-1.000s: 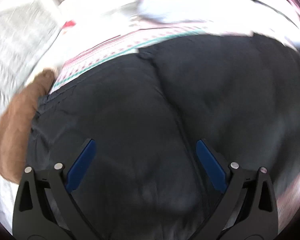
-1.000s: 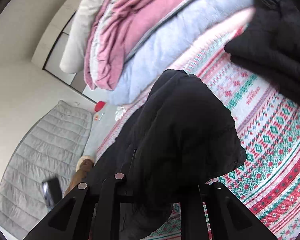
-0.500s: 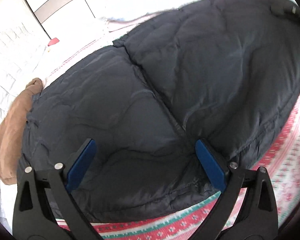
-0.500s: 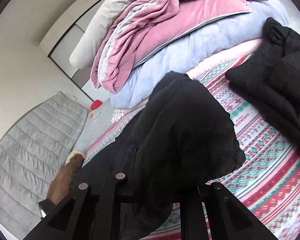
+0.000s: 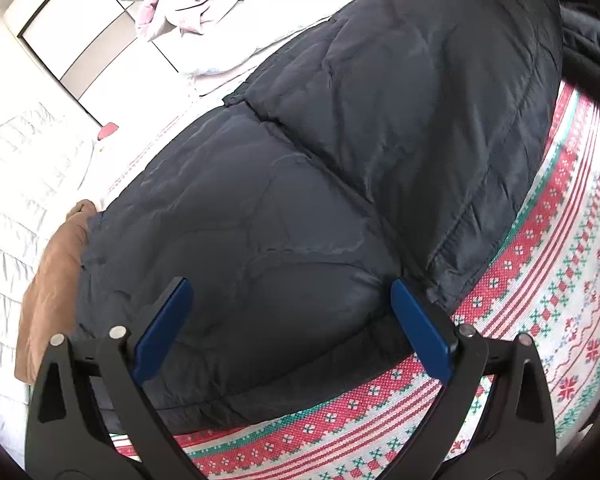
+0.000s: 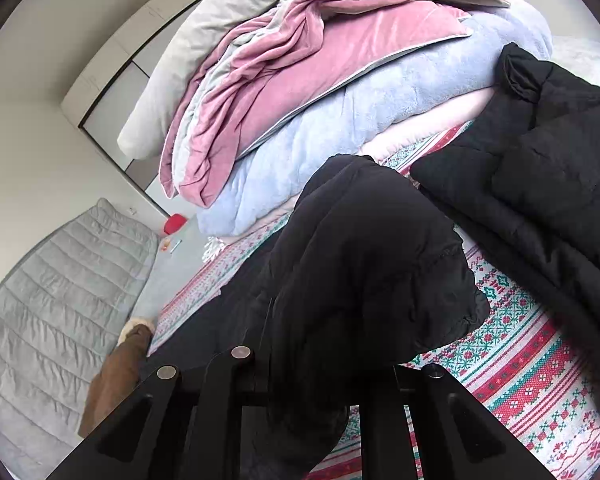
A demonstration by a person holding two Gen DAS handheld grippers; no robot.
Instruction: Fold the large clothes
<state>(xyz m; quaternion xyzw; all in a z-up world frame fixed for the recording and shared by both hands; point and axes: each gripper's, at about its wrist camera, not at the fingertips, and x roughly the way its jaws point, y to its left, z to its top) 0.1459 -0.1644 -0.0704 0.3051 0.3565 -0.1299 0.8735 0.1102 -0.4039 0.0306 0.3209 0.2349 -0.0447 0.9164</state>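
A large dark puffer jacket (image 5: pixel 340 140) lies spread on a red, green and white patterned blanket (image 5: pixel 540 280). My left gripper (image 5: pixel 289 282) hovers open just above the jacket's near hem, its blue pads (image 5: pixel 164 328) wide apart with nothing pressed between them. In the right wrist view a bunched part of the same black jacket (image 6: pixel 372 248) rises in a hump over my right gripper (image 6: pixel 320 360), which is shut on that fabric. The cloth hides the fingertips.
A second black padded jacket (image 6: pixel 548 184) lies at the right on the blanket (image 6: pixel 520 380). Behind, pink, lavender and grey bedding (image 6: pixel 320 60) is piled high. A brown garment (image 5: pixel 56 280) hangs off the left edge beside a grey quilted mat (image 6: pixel 52 300).
The left gripper has drawn back across the jacket, so the near hem and the patterned blanket now show below it. The right gripper has lifted a little with the fabric still in it.
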